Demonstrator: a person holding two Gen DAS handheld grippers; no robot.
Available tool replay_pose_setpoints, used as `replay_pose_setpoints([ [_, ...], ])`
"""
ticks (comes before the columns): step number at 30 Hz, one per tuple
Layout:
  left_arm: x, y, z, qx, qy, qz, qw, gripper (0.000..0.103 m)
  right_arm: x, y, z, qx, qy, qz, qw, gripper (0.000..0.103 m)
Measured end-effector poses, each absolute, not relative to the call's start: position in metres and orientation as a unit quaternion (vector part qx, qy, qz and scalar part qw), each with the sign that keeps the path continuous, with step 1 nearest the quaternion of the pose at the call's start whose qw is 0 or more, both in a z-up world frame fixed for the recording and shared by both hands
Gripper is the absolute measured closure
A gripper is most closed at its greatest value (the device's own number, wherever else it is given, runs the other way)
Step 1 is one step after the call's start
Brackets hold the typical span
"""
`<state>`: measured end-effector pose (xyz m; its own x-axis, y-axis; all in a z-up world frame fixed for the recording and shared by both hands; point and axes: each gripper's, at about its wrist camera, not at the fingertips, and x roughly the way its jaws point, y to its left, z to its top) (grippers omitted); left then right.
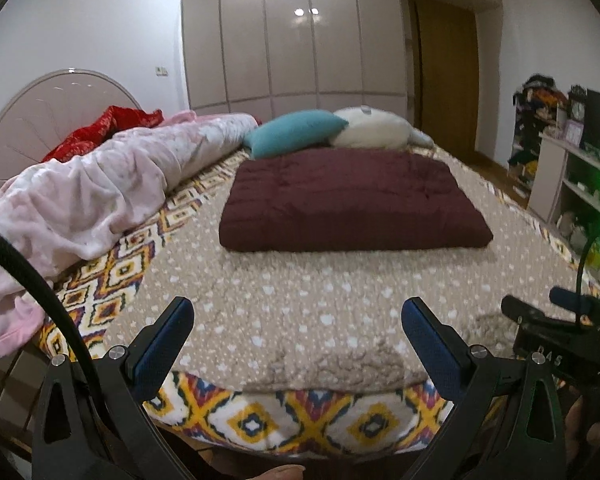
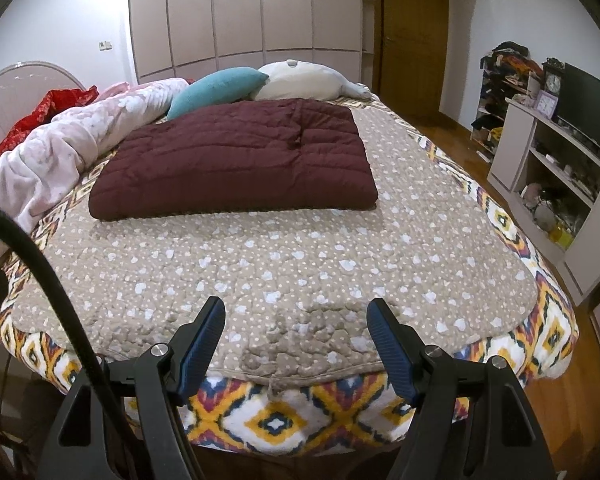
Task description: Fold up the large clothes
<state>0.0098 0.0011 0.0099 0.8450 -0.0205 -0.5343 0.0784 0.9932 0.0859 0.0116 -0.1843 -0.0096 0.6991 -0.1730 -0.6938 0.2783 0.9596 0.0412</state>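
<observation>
A pink blanket (image 1: pixel 80 196) lies bunched along the left of the bed (image 2: pixel 500 216). The maroon quilted garment (image 2: pixel 236 160), folded into a thick rectangle, rests mid-bed on the dotted cover (image 2: pixel 300 264), just in front of a teal pillow (image 2: pixel 216 90) and a white one (image 2: pixel 300 78). The left gripper (image 1: pixel 298 320) and right gripper (image 2: pixel 296 322) hover over the near edge, jaws wide apart, holding nothing.
</observation>
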Motion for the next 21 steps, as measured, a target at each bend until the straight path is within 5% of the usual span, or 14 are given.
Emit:
replay_pose_setpoints([
  [21,0.09,0.015,-0.024,0.018,0.369,-0.026,0.929,0.0,0.059,-0.179,-0.006,0.01,0.366,-0.137,0.92,0.026],
])
